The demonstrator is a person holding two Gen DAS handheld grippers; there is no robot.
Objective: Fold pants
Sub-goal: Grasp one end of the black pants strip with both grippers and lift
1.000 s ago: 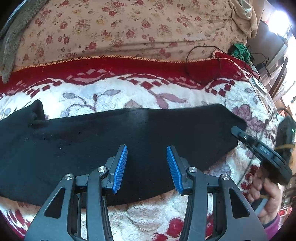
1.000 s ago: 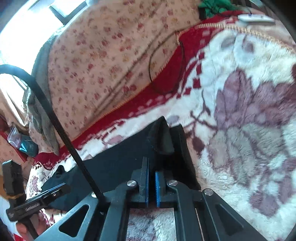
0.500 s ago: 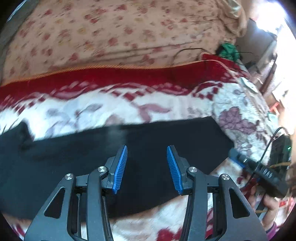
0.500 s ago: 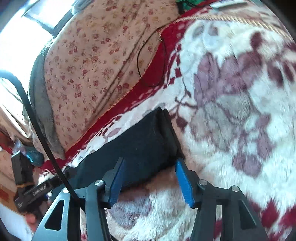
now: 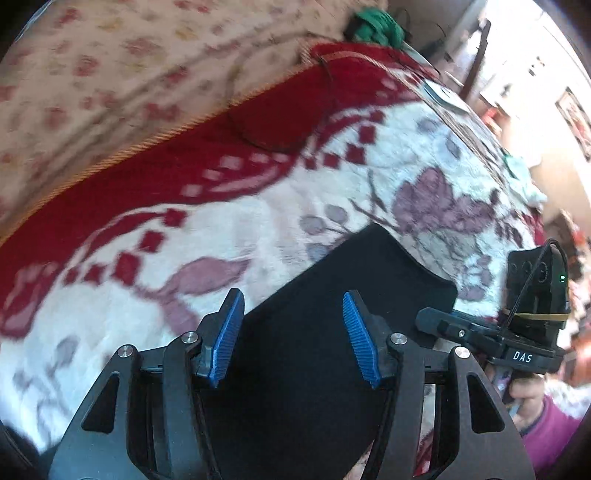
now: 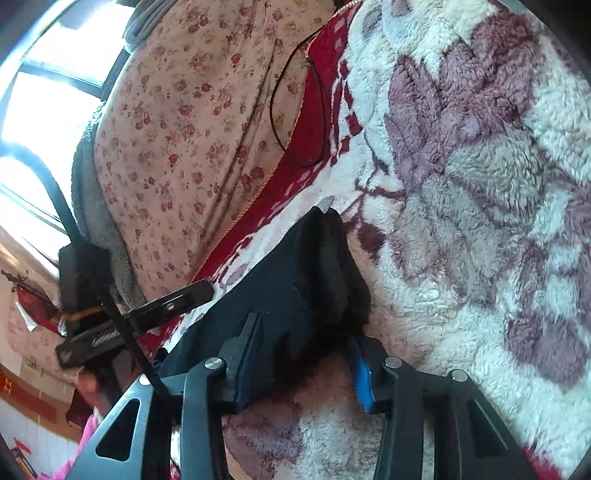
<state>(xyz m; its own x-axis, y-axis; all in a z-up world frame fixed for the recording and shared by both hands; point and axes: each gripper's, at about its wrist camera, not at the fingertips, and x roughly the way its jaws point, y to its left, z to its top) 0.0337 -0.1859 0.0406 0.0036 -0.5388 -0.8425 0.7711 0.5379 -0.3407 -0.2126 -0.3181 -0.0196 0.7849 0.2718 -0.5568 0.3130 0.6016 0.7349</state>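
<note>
Black pants [image 5: 351, 280] lie flat on a plush white and red flowered blanket [image 5: 207, 236]. My left gripper [image 5: 293, 338] hovers over their end, blue pads apart, jaws opening, nothing pressed between them. In the right wrist view the thick folded end of the pants [image 6: 317, 273] lies between the fingers of my right gripper [image 6: 304, 363], whose jaws are closing around it. The cloth fills most of the gap, and I see no firm pinch. One of the left gripper's fingers [image 6: 173, 302] shows at the left beside the pants.
A cream flowered cover [image 6: 192, 122] rises behind the blanket, with a thin black cable [image 6: 291, 110] looped on the red border. The right hand's camera block [image 5: 535, 291] and a hand in a pink sleeve [image 5: 546, 432] sit at the right. Green cloth [image 5: 376, 29] lies far back.
The left gripper has swung along the pants to their end beside the right gripper, and its jaws stand wider. The right gripper went from shut to open and sank around the pants' end.
</note>
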